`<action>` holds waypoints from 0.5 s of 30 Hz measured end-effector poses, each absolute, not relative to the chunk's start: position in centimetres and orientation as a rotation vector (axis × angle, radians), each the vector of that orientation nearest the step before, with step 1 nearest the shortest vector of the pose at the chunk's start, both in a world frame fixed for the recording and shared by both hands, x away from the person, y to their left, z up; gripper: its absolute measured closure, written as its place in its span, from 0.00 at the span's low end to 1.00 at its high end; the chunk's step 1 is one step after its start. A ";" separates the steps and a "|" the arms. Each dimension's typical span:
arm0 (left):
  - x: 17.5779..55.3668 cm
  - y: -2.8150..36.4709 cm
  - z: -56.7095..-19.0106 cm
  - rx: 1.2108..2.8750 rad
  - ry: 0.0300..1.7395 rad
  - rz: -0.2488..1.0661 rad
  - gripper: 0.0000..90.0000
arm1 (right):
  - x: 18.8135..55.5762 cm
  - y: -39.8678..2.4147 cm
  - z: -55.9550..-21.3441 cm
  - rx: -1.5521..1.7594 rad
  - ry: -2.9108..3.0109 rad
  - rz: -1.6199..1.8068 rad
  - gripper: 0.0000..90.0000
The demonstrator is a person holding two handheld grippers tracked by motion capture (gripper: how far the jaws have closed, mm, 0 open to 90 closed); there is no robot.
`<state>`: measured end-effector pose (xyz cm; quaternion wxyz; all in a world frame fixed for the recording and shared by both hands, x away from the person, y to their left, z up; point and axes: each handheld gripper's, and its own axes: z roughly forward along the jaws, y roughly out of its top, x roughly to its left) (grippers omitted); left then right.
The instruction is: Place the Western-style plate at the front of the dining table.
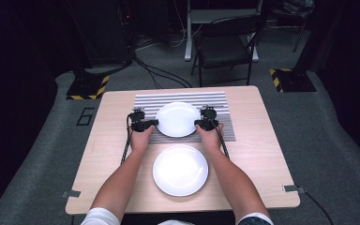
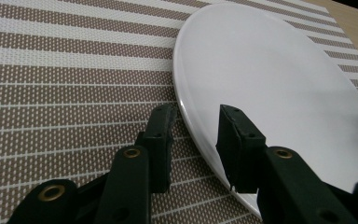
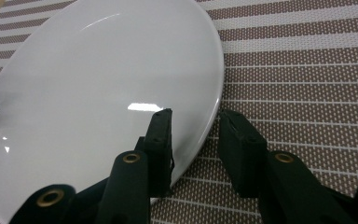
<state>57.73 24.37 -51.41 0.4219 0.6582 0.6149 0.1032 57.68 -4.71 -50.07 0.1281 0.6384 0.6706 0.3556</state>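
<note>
A white plate (image 1: pixel 178 119) lies on a striped brown and white placemat (image 1: pixel 145 101) at the far middle of the table. My left gripper (image 1: pixel 155 123) stands at its left rim and my right gripper (image 1: pixel 198 123) at its right rim. In the left gripper view the plate (image 2: pixel 270 79) has its rim between the jaws of my left gripper (image 2: pixel 196 116), one jaw over the placemat (image 2: pixel 74 70), one over the plate, with gaps showing. In the right gripper view my right gripper (image 3: pixel 193 119) straddles the plate (image 3: pixel 98 79) rim likewise. Both are open.
A second white plate (image 1: pixel 180 169) sits on the bare wooden table (image 1: pixel 262 140) near the front edge, between the person's forearms. Beyond the table stand a dark folding chair (image 1: pixel 225 47) and two stand bases with yellow-black tape (image 1: pixel 88 86).
</note>
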 end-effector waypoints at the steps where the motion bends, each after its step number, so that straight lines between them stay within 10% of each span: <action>1: 57.7 24.5 -51.5 1.647 1.544 0.257 0.70 | 57.6 -4.8 -50.0 1.851 1.957 1.032 0.70; 15: 57.3 25.3 -50.4 1.651 1.526 0.271 0.59 | 56.7 -5.3 -49.4 1.793 1.992 1.061 0.65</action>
